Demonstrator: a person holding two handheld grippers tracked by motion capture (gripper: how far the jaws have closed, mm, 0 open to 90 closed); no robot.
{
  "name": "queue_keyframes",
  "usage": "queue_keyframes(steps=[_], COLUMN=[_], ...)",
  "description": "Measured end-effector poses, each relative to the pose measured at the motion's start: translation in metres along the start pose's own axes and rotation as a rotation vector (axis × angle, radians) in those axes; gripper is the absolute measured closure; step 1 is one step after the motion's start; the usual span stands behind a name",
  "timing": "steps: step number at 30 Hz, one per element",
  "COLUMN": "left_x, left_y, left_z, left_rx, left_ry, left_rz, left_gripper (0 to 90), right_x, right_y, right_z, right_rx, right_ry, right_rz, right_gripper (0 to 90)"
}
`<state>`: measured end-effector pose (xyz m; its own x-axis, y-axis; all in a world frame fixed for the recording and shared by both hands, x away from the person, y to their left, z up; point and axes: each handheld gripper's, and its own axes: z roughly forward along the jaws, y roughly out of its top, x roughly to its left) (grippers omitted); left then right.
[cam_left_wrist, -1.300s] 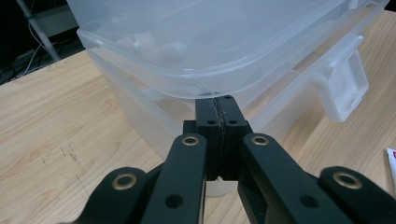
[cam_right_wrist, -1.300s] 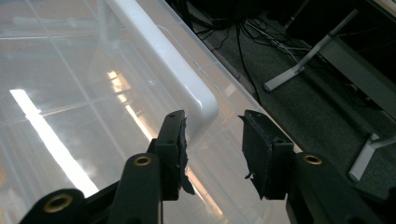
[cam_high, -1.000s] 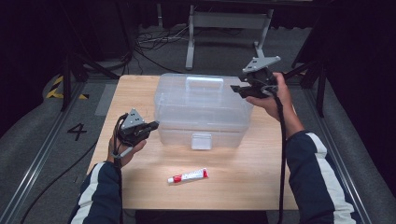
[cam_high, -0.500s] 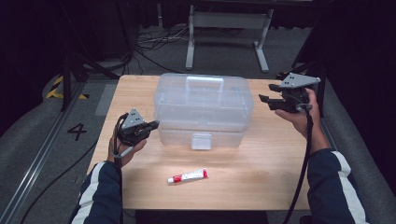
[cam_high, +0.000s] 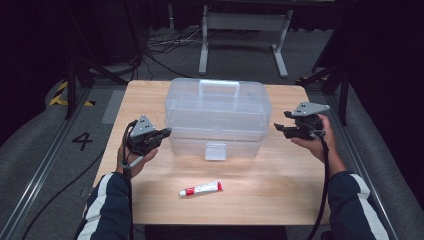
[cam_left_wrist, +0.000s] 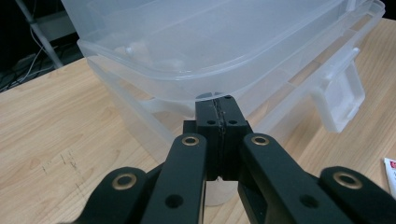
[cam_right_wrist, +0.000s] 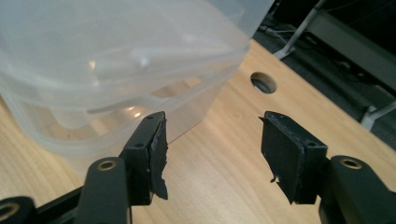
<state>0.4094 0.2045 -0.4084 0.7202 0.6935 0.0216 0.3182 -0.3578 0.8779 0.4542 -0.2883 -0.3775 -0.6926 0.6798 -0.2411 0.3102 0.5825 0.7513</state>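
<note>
A clear plastic box (cam_high: 218, 116) with a lid handle and a front latch stands on the middle of the wooden counter (cam_high: 280, 190). The left claw (cam_high: 166, 132) is clenched, its jaws pressed together with nothing between them; in the left gripper view the tips (cam_left_wrist: 219, 105) sit right under the overhanging lid rim at the box's left end, though whether they touch the plastic is hard to make out. The right claw (cam_high: 278, 128) hangs just beside the box's right end, apart from it. Its jaws have just been opening and stand released with only bare counter in the gap (cam_right_wrist: 212, 135); the pad rubber looks ragged at its edges. A small red and white tube (cam_high: 201, 188) lies on the counter in front of the box, well apart from both claws; its print is too small to read. The cloudy walls blur whatever is inside the box. A round hole (cam_right_wrist: 263, 82) in the counter shows beyond the right claw.
</note>
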Motion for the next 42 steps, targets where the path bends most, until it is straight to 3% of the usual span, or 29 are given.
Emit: queue_keyframes(steps=[3, 10, 17, 26, 30, 37, 42], left_x=[0.001, 0.001, 0.002, 0.001, 0.0, -0.003, -0.003], left_y=[0.001, 0.002, 0.003, 0.003, 0.003, 0.003, 0.0], left_z=[0.0, 0.0, 0.0, 0.0, 0.0, 0.0, -0.001], left_rx=[-0.005, -0.003, 0.001, 0.006, 0.008, 0.02, 0.035], left_ry=[0.002, 0.008, 0.012, 0.011, 0.009, 0.005, 0.009], left_rz=[0.0, 0.003, 0.008, 0.011, 0.015, 0.033, 0.025], left_gripper=[90.0, 90.0, 89.6, 88.7, 85.0, 67.9, 65.0], right_x=[0.004, 0.01, 0.007, 0.01, 0.012, 0.014, 0.015], right_y=[-0.005, -0.008, -0.009, -0.01, -0.01, -0.01, -0.008], right_z=[0.007, 0.018, 0.015, 0.014, 0.013, 0.011, 0.008], right_rx=[0.004, -0.048, -0.112, -0.135, -0.145, -0.168, -0.212], right_ry=[0.005, 0.04, 0.038, 0.047, 0.033, 0.006, -0.01], right_rz=[-0.005, 0.007, 0.047, 0.041, 0.028, 0.015, 0.019], right_gripper=[40.5, 40.4, 40.7, 40.1, 40.8, 42.7, 48.1])
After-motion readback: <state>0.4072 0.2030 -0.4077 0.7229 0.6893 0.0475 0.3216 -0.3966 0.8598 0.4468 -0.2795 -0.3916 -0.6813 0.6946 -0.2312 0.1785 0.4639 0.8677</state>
